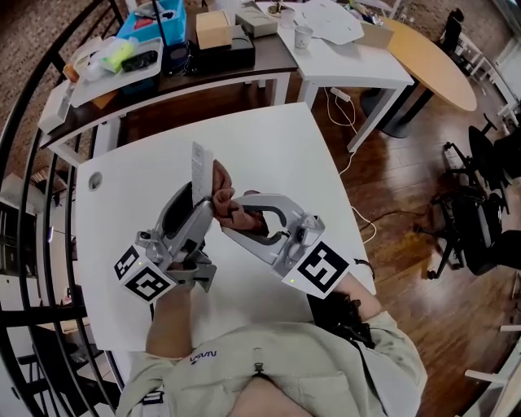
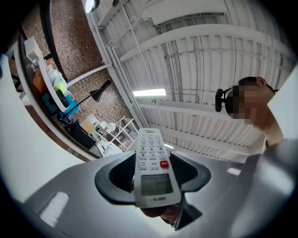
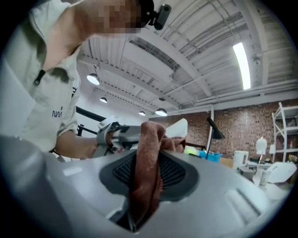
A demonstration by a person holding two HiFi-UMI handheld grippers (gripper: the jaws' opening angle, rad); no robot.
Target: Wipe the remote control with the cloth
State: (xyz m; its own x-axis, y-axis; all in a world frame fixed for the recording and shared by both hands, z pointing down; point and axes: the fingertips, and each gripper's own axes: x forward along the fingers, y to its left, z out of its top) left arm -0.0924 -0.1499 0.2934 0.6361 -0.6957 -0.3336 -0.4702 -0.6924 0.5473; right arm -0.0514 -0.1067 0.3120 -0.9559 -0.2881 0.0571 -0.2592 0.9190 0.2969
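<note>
My left gripper [image 1: 198, 205] is shut on a white remote control [image 1: 201, 167], which stands up from its jaws above the white table [image 1: 269, 138]. In the left gripper view the remote [image 2: 152, 162] shows its buttons and small screen between the dark pads of the left gripper [image 2: 152, 174]. My right gripper [image 1: 244, 213] is shut on a brown cloth [image 1: 225, 195], bunched against the remote's right side. In the right gripper view the cloth [image 3: 146, 172] hangs folded between the jaws of the right gripper [image 3: 150, 173], with the remote's tip [image 3: 179, 128] just behind it.
A dark side table [image 1: 163, 77] with a blue bin [image 1: 151, 24] and boxes stands at the back. To its right is a white desk [image 1: 350, 57] with a cup [image 1: 303, 36]. Office chairs [image 1: 480, 204] stand at the right, a curved railing [image 1: 32, 122] at the left.
</note>
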